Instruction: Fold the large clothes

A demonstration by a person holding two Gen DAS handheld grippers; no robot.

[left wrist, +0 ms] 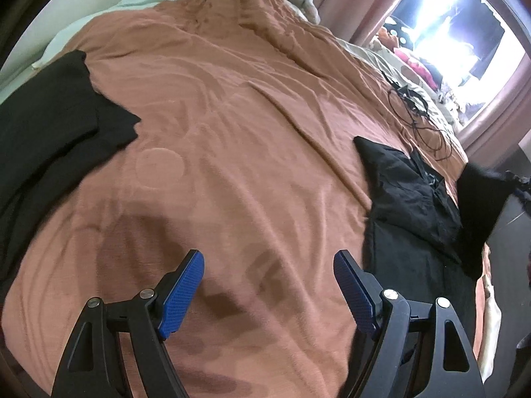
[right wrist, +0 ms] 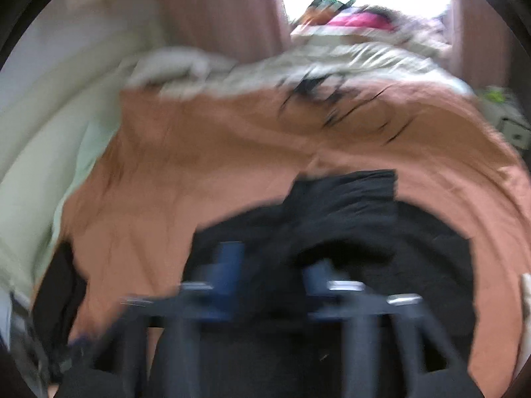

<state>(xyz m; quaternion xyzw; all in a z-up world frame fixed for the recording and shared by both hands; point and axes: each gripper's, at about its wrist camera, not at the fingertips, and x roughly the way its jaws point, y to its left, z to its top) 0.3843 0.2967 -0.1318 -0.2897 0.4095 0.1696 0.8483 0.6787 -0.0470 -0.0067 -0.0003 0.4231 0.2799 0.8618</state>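
A: Bedspread first, from the left wrist view. The rust-orange bedspread (left wrist: 232, 132) covers the bed, and the left gripper (left wrist: 268, 262) hangs above a bare stretch of it, blue pads spread wide with nothing between them. A dark folded garment (left wrist: 56, 112) lies at the far left edge. A crumpled black garment (left wrist: 415, 199) sits at the right, near a tangle of black cables (left wrist: 418, 116).

B: So which step is it?

A: I'd judge one piece is already folded and set aside, and the crumpled one is being fetched. The left side is idle and waiting.

B: And the right wrist view?

A: Heavily blurred. The right gripper (right wrist: 275, 272) is low over the black garment (right wrist: 348, 199), with dark cloth bunched between and in front of the blue pads. The pads stand apart, but I cannot tell whether they pinch the cloth.

B: Next move?

A: Probably getting the cloth spread flat on the open middle of the bedspread, with the left pads taking a second corner.

B: Any containers?

A: None that I can make out in either view.
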